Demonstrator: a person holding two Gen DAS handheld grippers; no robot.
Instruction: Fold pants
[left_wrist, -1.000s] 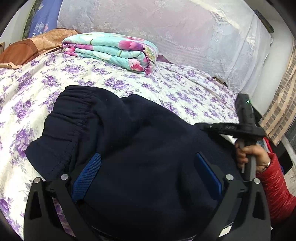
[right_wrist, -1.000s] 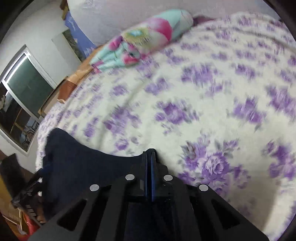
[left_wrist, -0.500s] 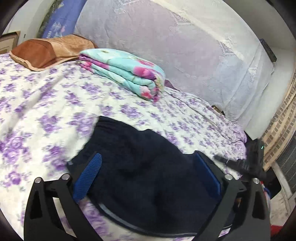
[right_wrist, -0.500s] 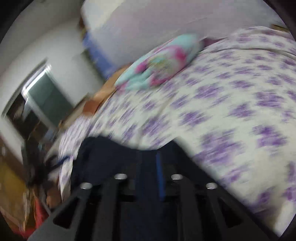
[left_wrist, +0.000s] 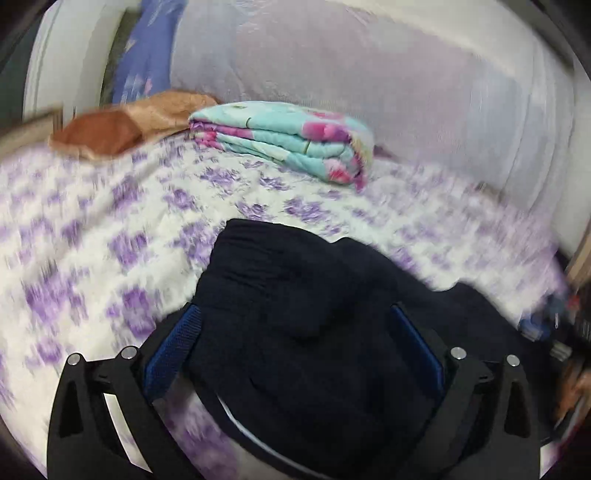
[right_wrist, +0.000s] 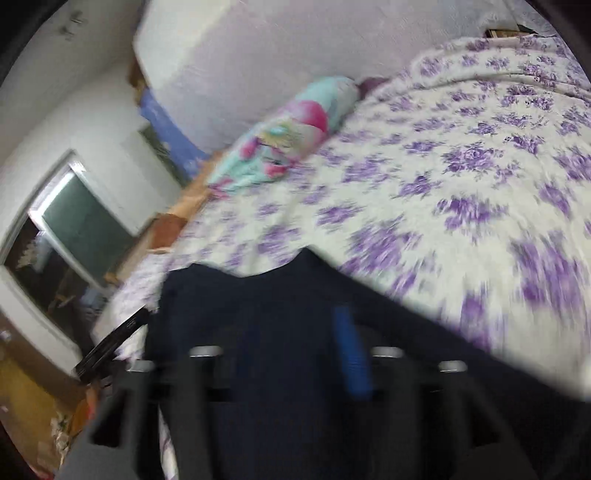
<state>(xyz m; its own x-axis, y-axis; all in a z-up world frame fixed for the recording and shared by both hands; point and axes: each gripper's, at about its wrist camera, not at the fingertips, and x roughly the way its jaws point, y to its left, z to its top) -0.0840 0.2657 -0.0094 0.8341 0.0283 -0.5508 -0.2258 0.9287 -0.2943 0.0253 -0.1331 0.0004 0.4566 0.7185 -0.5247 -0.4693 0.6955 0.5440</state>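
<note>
Left-wrist view: the dark navy pants (left_wrist: 295, 314) lie folded in a bundle on the bedspread (left_wrist: 92, 240), a white cover printed with purple flowers. Their gathered waistband is the end nearest the folded quilt (left_wrist: 284, 140), and the bundle's long axis runs from that end away from the quilt toward the camera, widening and spilling rightward to the bed's edge. In the right-wrist view the pants (right_wrist: 258, 314) fill the lower frame, one rounded corner of the cloth pointing up the bed toward the quilt (right_wrist: 280, 144).

The left gripper (left_wrist: 295, 350) stands wide, its blue pads (left_wrist: 173, 347) flanking the bundle on either side; whether they press the cloth cannot be told, as the fabric bulges over them. The right gripper (right_wrist: 295, 354) is blurred; its jaws are opening, one blue pad (right_wrist: 351, 354) clear, dark cloth lying between the fingers without a visible pinch.

Left of the quilt rests an orange-brown pillow (left_wrist: 122, 125). Behind the quilt hangs a pale lace cover (left_wrist: 369, 74). Far from the quilt, at the frame's left, the right-wrist view shows a window (right_wrist: 66, 236).
</note>
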